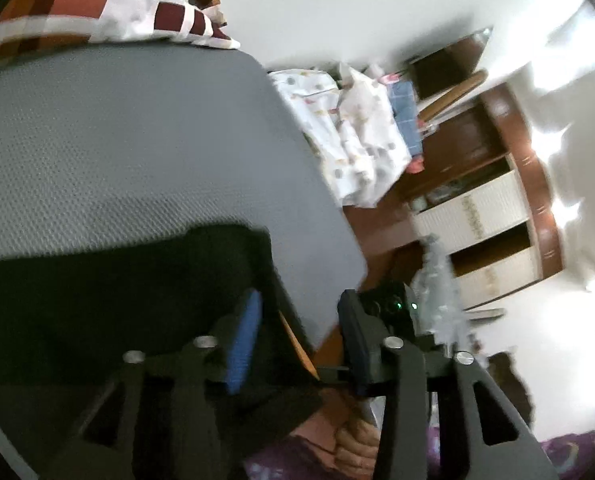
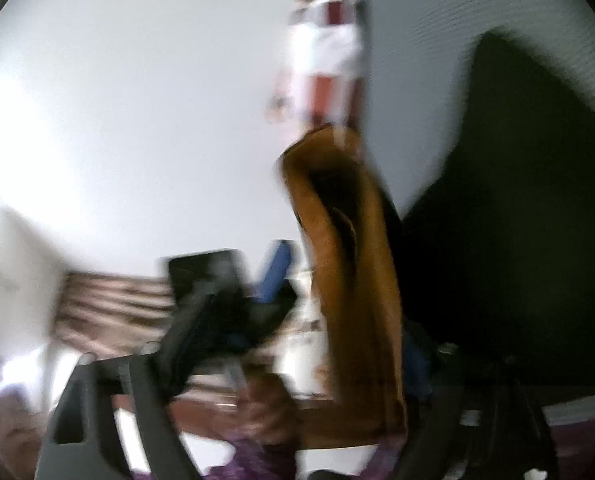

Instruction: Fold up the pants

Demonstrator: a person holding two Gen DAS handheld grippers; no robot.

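Black pants point(image 1: 109, 300) lie on the grey mattress point(image 1: 137, 140) at the lower left of the left wrist view. My left gripper point(image 1: 297, 332) hangs over the mattress's near corner, just right of the pants. Its blue pad point(image 1: 243, 336) and the other finger stand apart, open, with nothing pressed between them. The right wrist view is blurred. There the pants point(image 2: 529, 248) are a dark mass on the right, over the mattress point(image 2: 437, 80). My right gripper point(image 2: 297, 380) is wide open and empty, with the left gripper point(image 2: 233, 292) ahead of it on the left.
A brown wooden bed frame point(image 2: 349, 280) runs along the mattress edge. A checked pillow point(image 1: 97, 8) lies at the far end. Beyond the bed are piled light bedding point(image 1: 357, 140) and a wooden cabinet point(image 1: 489, 208). A hand point(image 1: 357, 444) shows below the left gripper.
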